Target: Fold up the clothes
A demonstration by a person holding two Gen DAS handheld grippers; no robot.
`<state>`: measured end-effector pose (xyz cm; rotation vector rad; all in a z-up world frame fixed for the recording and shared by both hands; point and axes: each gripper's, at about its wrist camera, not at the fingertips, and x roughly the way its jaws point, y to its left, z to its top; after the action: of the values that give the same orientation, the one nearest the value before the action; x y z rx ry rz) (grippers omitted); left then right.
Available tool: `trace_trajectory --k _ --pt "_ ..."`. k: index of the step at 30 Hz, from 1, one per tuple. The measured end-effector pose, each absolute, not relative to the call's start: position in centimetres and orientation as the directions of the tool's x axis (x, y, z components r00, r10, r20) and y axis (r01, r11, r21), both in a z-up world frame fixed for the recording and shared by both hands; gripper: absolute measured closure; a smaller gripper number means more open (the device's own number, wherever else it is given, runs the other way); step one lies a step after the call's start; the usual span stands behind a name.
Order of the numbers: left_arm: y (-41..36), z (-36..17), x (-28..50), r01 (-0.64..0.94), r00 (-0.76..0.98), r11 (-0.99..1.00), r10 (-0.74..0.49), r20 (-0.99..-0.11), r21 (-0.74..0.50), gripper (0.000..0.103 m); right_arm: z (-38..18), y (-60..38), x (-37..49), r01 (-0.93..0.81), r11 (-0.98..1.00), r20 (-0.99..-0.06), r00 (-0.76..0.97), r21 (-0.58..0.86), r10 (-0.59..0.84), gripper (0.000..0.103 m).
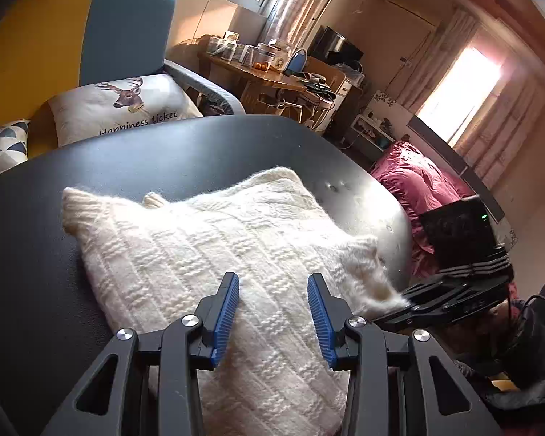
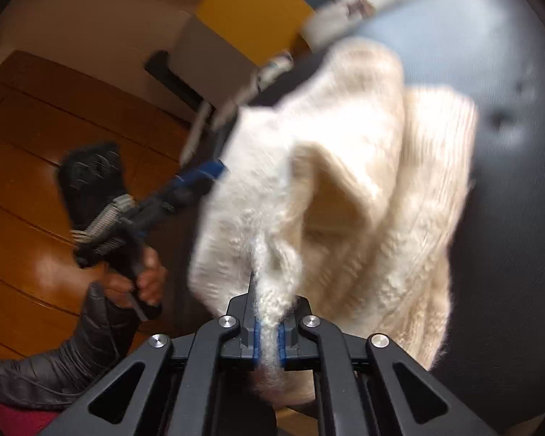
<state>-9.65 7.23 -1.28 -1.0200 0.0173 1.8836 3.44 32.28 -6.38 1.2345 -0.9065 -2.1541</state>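
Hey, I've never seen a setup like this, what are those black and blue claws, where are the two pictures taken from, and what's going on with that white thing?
A person holds two tools, one per hand, each with its own camera looking along its fingers. The left camera shows the left hand-held gripper open above a cream knitted sweater lying on a dark table. The right camera, blurred, shows the right hand-held gripper shut on the sweater's edge, lifting it.
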Motion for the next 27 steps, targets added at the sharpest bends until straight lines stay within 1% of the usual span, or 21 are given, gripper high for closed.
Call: trace_trajectory --k 1,3,4,5,6,8,10,13,15,18,20,22,26,27 --pt "7.4 -1.4 -9.4 -0.755 -0.186 -0.537 0.726 -0.662 -0.377 0.059 -7.0 33.2 4.0 0.063 -0.651 -0.545 -0.49 0.756 -0.68 0.098" --pt "8.0 -2.1 -9.0 -0.772 -0.159 -0.519 0.716 -0.68 -0.367 0.059 -10.8 34.8 5.1 -0.043 -0.634 -0.578 -0.463 0.772 -0.672 0.098" --pt "8.2 -2.5 -8.7 -0.778 -0.137 -0.506 0.714 -0.687 -0.371 0.059 -12.6 35.1 5.5 -0.069 -0.604 -0.562 -0.461 0.794 -0.687 0.101" --pt "8.6 -2.8 -8.4 -0.786 -0.123 -0.496 0.71 -0.693 -0.368 0.059 -13.9 35.5 5.9 -0.087 -0.571 -0.541 -0.463 0.817 -0.703 0.101" --pt "8.8 -2.9 -7.9 -0.797 -0.14 -0.499 0.699 -0.702 -0.338 0.059 -14.0 35.7 6.1 -0.088 -0.55 -0.521 -0.472 0.831 -0.711 0.101" --pt "8.9 -2.4 -7.2 -0.808 -0.157 -0.493 0.708 -0.689 -0.323 0.058 -13.4 35.4 5.8 -0.063 -0.567 -0.525 -0.475 0.821 -0.707 0.099" --pt "8.9 -2.0 -6.8 -0.799 -0.155 -0.488 0.731 -0.664 -0.351 0.056 -12.7 35.2 5.1 -0.024 -0.575 -0.522 -0.451 0.818 -0.724 0.086" --pt "9.2 -2.0 -6.3 -0.793 -0.174 -0.502 0.729 -0.663 -0.344 0.055 -9.9 36.8 5.4 0.005 -0.637 -0.558 -0.477 0.771 -0.679 0.077" --pt "9.2 -2.2 -5.9 -0.789 -0.189 -0.512 0.728 -0.66 -0.34 0.055 -7.9 38.0 5.5 0.021 -0.679 -0.577 -0.508 0.734 -0.64 0.074" --pt "9.3 -2.3 -5.5 -0.781 -0.203 -0.519 0.738 -0.643 -0.348 0.055 -6.1 39.5 2.8 0.024 -0.689 -0.559 -0.565 0.725 -0.607 0.063" --pt "9.3 -2.4 -5.5 -0.769 -0.209 -0.525 0.746 -0.633 -0.365 0.054 -5.2 40.2 0.5 0.022 -0.688 -0.543 -0.596 0.726 -0.592 0.062" --pt "9.3 -2.5 -5.6 -0.759 -0.212 -0.529 0.752 -0.624 -0.38 0.054 -6.0 40.2 -2.7 0.003 -0.675 -0.544 -0.59 0.738 -0.597 0.062" --pt "9.7 -2.3 -5.2 -0.765 -0.224 -0.528 0.756 -0.615 -0.369 0.054 -9.0 39.4 -7.5 -0.067 -0.649 -0.587 -0.505 0.758 -0.633 0.062" --pt "9.8 -2.2 -5.0 -0.769 -0.229 -0.527 0.756 -0.613 -0.363 0.054 -8.7 38.9 -7.7 -0.047 -0.655 -0.585 -0.499 0.755 -0.639 0.062"
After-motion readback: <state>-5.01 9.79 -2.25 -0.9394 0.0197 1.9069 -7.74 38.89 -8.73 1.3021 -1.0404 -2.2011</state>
